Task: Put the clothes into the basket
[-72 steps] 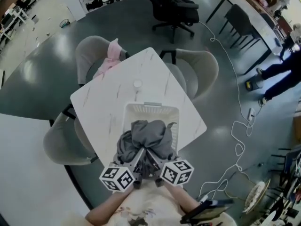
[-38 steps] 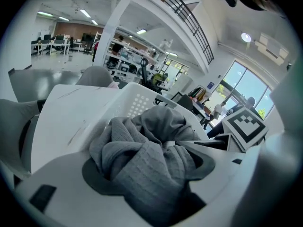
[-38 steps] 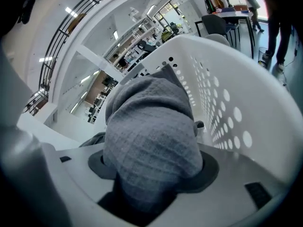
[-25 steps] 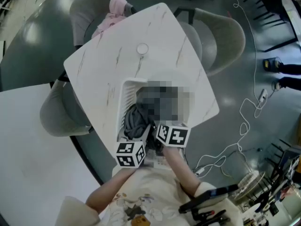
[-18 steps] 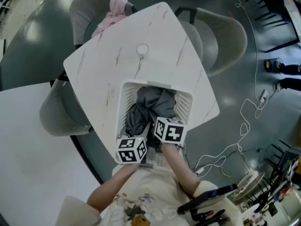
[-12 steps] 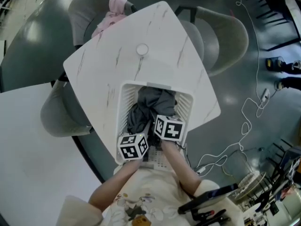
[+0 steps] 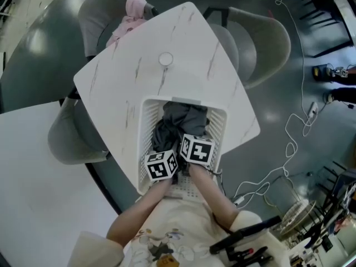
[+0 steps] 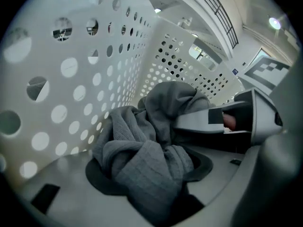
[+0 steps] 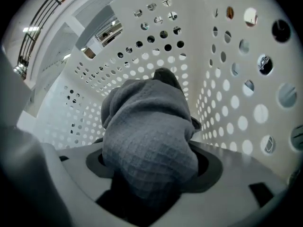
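A white perforated basket (image 7: pixel 146 109) stands on the marble table, with a grey garment (image 7: pixel 183 118) lying inside it. Both grippers point steeply down into the basket's near end, side by side. The left gripper (image 7: pixel 165 151) is closed on a twisted fold of the garment (image 8: pixel 142 160), right beside the basket wall (image 8: pixel 71 93); one of the right gripper's fingers (image 8: pixel 199 119) shows next to it. The right gripper (image 7: pixel 188 139) has just been opening its jaws a little, and a thick wad of the grey garment (image 9: pixel 147 136) still fills the gap between them.
The marble table (image 7: pixel 139 77) carries a small white round disc (image 7: pixel 165 59) beyond the basket. Grey chairs (image 7: pixel 261 38) ring the table, and a pink garment (image 7: pixel 130 15) lies on the far left one. A white cable (image 7: pixel 295 132) snakes over the floor at right.
Both grippers have sunk deeper into the basket with the grey garment. The left marker cube has moved up and right, closer to the right one. The garment sits lower than before.
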A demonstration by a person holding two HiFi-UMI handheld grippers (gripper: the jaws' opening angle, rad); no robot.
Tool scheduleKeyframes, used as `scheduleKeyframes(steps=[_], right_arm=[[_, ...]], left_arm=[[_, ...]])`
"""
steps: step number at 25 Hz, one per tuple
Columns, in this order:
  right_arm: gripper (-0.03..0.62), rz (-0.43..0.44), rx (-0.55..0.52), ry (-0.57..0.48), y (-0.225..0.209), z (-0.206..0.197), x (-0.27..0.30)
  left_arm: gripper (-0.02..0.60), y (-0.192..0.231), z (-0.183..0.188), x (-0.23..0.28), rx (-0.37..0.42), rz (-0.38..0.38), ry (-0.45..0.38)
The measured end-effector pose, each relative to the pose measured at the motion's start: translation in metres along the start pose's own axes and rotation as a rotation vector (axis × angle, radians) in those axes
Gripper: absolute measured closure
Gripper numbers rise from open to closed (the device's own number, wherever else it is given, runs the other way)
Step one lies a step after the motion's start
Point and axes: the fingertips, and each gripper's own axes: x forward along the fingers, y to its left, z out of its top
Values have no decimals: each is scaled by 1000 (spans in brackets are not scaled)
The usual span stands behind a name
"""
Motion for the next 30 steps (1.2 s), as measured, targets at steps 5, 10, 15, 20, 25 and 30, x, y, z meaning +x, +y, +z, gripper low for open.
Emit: scheduleKeyframes(steps=[5, 10, 15, 20, 25, 30], right_arm=[[260, -10, 29, -15, 2, -3, -15], [239, 37, 63, -58, 16, 1, -42], [226, 34, 60, -98, 22, -3, -60], [207, 39, 71, -145, 28, 1, -79], [184, 61, 82, -199, 36, 5, -100], [184, 64, 77, -260, 38, 6, -119]], left_arm=[[285, 1, -4, 3, -16, -11, 23], [288, 2, -3, 3, -14, -10, 25], [288, -4, -2, -10, -21, -41, 25], [285, -17, 6, -29, -27, -107, -3], [249, -30, 20, -55, -26, -174, -59], [245, -41, 24, -77, -14, -213, -91]])
